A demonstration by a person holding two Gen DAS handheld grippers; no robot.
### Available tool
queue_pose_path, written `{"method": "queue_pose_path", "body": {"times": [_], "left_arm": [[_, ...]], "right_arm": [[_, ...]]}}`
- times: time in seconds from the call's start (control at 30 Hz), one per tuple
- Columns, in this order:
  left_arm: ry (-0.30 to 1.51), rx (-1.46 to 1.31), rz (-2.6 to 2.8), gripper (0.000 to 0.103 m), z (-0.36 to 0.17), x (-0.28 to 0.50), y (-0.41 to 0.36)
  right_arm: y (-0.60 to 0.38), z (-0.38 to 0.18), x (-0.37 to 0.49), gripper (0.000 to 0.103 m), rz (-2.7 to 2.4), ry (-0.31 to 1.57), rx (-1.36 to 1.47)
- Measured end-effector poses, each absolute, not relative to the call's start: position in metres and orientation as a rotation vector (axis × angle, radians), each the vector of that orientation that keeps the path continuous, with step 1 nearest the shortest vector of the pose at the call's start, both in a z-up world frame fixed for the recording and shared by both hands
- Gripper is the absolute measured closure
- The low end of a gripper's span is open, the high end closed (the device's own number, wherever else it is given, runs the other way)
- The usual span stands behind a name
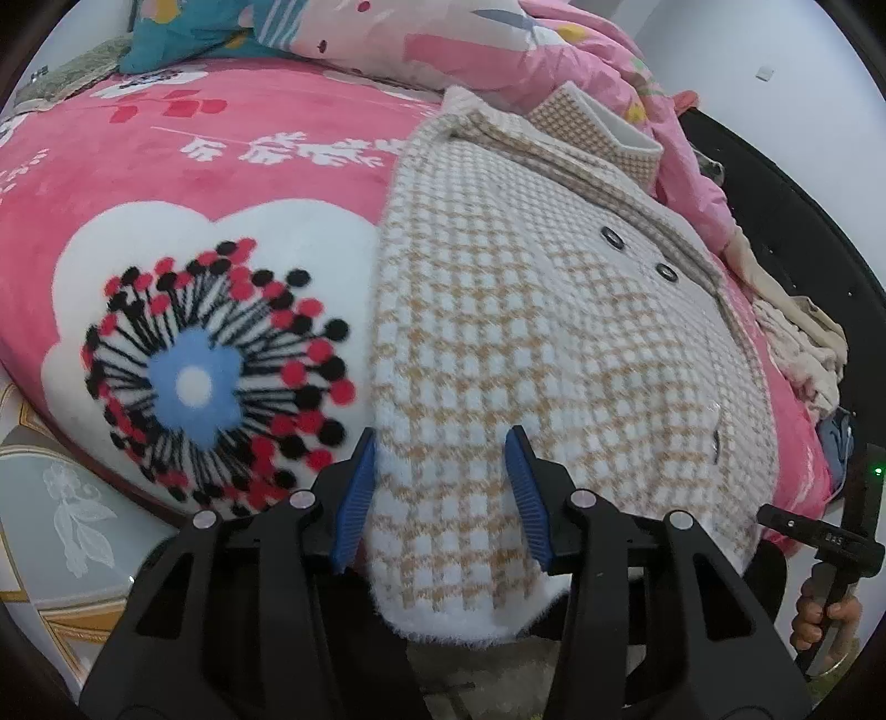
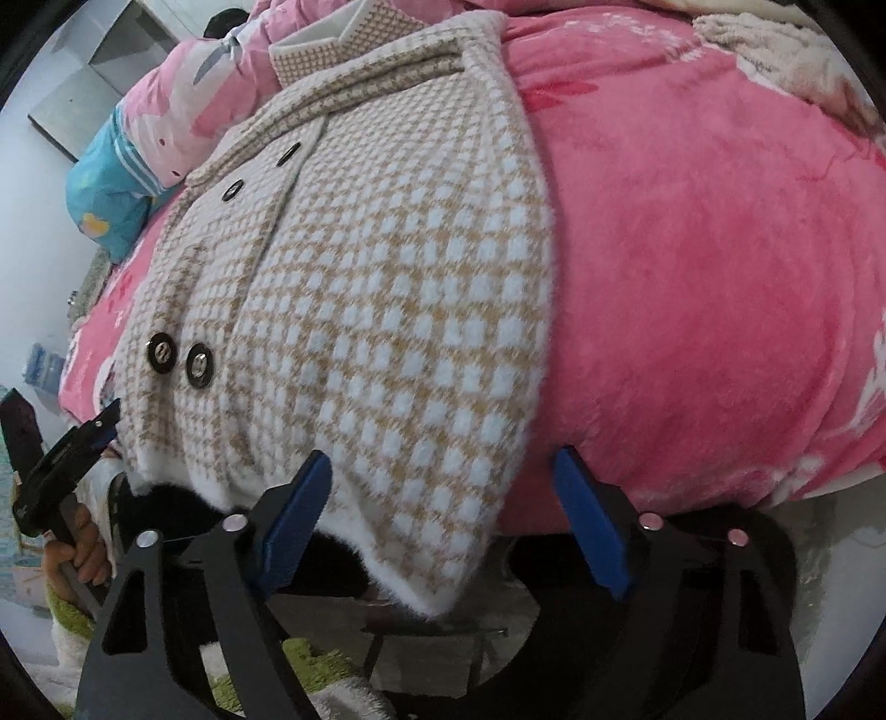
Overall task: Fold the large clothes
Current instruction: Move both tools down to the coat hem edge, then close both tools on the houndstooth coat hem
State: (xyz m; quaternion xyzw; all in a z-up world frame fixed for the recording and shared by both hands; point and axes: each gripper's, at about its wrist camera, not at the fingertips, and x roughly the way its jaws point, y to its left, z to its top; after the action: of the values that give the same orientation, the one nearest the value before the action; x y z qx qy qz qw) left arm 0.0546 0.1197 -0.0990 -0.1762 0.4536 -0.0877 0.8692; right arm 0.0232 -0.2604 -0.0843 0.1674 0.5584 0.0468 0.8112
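Bed, covered by a pink fleece blanket (image 1: pixel 232 183) with a large white flower print. On it: a beige-and-white houndstooth coat (image 1: pixel 526 343), hem overhanging the near edge. A pink patterned quilt (image 1: pixel 432 50) is bunched at the far end.

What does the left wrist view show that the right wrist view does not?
Only the left wrist view: the big white flower print on the pink blanket, and a heap of cream clothes at the right.
Only the right wrist view: two metal snaps near the coat's hem, and grey furniture by the wall.
Both: the checked coat on the bed, its hem between open hand-held gripper fingers, and the patterned pillow.
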Motion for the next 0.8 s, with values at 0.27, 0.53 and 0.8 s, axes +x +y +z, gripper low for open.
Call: {"method": "queue_pose_path", "body": {"times": [0.27, 0.53, 0.8], "left_arm": [[1.045, -0.431, -0.167, 0.057, -0.11, 0.057, 0.119], [1.059, -0.544, -0.235, 0.059, -0.112, 0.051, 0.127], [1.112, -0.531, -0.199, 0.059, -0.12, 0.056, 0.123]], "right_arm": [[-0.268, -0.085, 0.014, 0.034, 0.086, 1.174, 0.393], [-0.272, -0.103, -0.001, 0.053, 0.176, 1.22, 0.508], [-0.275, -0.113, -0.01, 0.06, 0.15, 1.199, 0.495]]}}
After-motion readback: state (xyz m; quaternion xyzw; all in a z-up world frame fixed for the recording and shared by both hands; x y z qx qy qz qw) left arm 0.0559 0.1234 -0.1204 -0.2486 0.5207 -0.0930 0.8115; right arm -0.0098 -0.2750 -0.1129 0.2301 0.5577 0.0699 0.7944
